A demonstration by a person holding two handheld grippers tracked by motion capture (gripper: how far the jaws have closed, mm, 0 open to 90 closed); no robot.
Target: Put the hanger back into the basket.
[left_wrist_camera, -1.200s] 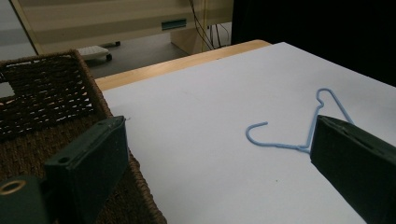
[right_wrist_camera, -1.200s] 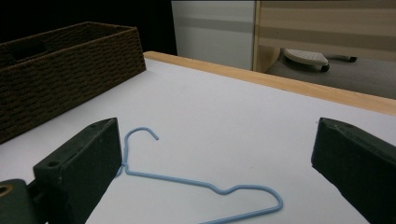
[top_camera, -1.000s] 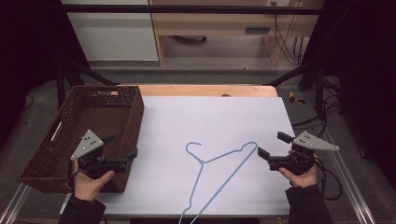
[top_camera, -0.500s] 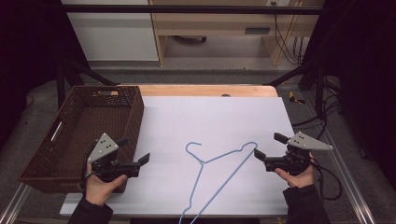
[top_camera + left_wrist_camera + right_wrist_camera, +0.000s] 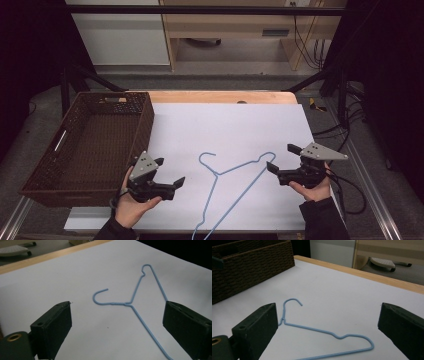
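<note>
Left gripper (image 5: 169, 174), jaws apart: moved off the wicker basket (image 5: 90, 145) rim since a second ago, now over the white sheet (image 5: 230, 130) at 7 o'clock. Right gripper (image 5: 283, 160), jaws apart: barely shifted, at 4 o'clock near the sheet's right edge. Blue wire hanger (image 5: 235, 182): flat between them, touching neither, its lower end past the sheet's near edge. Bare sheet lies toward 12 o'clock.

Wicker basket (image 5: 95, 145) left; blue hanger (image 5: 235, 187) mid-table.
</note>
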